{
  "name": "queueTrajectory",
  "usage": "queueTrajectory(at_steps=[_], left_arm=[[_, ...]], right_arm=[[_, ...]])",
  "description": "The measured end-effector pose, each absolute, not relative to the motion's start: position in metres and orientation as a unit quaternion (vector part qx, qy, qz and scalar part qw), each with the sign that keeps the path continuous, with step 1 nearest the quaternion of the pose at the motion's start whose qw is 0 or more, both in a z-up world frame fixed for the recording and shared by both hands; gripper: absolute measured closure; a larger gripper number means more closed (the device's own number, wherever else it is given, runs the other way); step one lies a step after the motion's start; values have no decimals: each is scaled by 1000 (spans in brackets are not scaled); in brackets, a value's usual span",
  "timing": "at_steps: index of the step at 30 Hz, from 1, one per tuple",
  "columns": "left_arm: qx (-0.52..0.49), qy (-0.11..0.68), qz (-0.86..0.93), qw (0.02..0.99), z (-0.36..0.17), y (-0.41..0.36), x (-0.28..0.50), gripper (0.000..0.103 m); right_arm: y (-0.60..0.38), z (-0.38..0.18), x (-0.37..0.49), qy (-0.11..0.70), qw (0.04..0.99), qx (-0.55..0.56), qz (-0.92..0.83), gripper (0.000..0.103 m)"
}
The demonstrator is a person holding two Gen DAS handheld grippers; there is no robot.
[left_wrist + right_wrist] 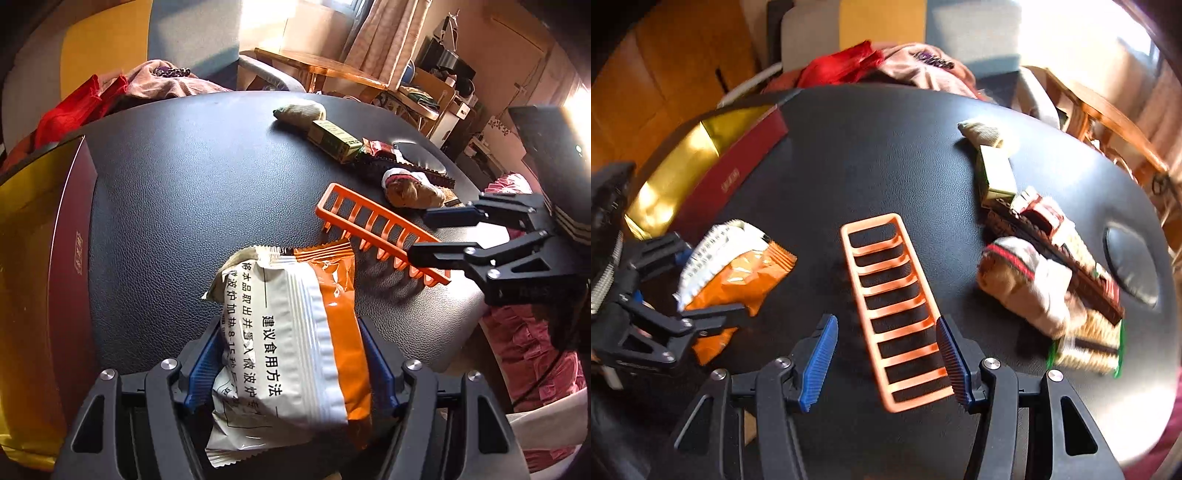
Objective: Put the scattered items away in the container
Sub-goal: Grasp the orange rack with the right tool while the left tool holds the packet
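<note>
Here the left tongs (291, 365) clamp the snack packet (291, 332).

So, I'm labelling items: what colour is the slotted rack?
Orange rack; clearest in the right wrist view.

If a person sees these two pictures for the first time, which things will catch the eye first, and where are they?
Probably the orange-and-white snack packet, between the jaws of the left gripper near the red box with gold lining. Next, the bright orange plastic rack lying flat mid-table, with the right gripper open around its near end. A cluttered row of socks and small packages lines the black table on the right.
</note>
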State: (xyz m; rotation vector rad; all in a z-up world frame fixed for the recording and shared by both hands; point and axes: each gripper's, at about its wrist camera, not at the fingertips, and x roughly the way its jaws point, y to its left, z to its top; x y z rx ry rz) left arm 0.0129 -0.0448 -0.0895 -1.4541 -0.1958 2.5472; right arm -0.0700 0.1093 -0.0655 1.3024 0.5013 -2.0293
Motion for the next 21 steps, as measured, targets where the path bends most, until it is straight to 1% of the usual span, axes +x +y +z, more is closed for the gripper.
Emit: queueTrajectory(at_steps=[4, 7, 12, 14, 15, 16, 17, 21], left_arm=[[-495, -56, 861, 102, -90, -42, 11, 32], [-499, -55, 859, 102, -92, -41, 8, 32], [-506, -56, 855, 100, -94, -41, 4, 32], [-507, -56, 854, 100, -94, -42, 3, 32], [-507, -56, 854, 100, -94, -42, 2, 32], [-508, -57, 854, 101, -94, -42, 2, 32], [-509, -58, 853, 102, -94, -43, 1, 32], [-510, -60, 852, 103, -95, -43, 0, 32]], right_arm=[[104, -71, -78, 225, 351, 513, -750, 46], [102, -74, -83, 242, 351, 519, -741, 41], [104, -78, -90, 243, 343, 528, -738, 41], [107, -75, -93, 232, 346, 530, -739, 40], [109, -72, -95, 225, 349, 529, -740, 39], [111, -70, -96, 222, 350, 527, -741, 35], [112, -69, -98, 223, 350, 527, -742, 33], [116, -71, -101, 226, 352, 537, -732, 33]])
